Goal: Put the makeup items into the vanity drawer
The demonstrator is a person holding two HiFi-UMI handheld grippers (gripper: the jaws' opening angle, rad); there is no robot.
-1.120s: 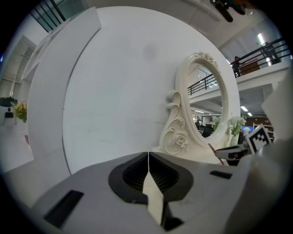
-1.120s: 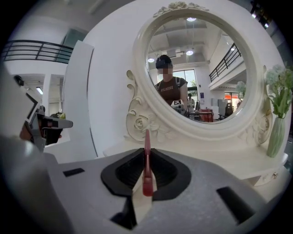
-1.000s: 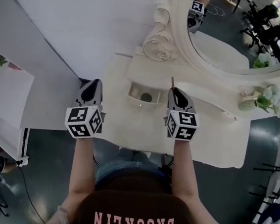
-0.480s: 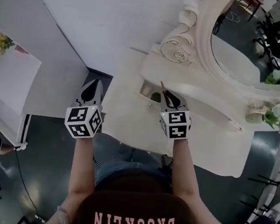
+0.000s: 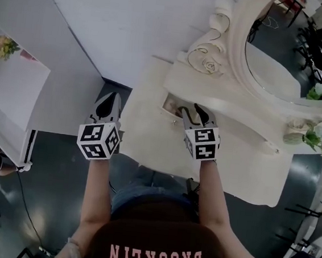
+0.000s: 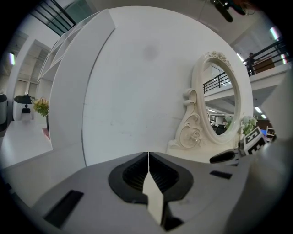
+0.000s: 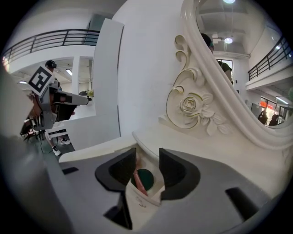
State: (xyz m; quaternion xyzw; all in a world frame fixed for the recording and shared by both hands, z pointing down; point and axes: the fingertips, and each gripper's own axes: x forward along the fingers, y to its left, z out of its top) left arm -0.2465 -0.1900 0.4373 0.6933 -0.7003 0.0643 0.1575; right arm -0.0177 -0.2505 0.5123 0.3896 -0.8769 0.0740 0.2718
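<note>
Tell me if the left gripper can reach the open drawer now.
Probably not: the right gripper covers the drawer, jaws opening above a pink stick inside; the left gripper hangs shut beside the vanity's left edge.

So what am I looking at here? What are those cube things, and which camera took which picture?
There is no robot. A person holds a two-jaw gripper in each hand, and the patterned cubes are parts of those grippers. The picture from above comes from a camera on the person's head. The other two come from cameras riding on the grippers, each looking along its own jaws.

Below is a white vanity with a mirror, flowers and a small open drawer. The left gripper is shut and empty, beside the vanity's left edge. The right gripper hangs over the drawer with its jaws opening. Between them show a slim pink stick and a round green thing. Both seem to lie in the drawer, ungripped.
</note>
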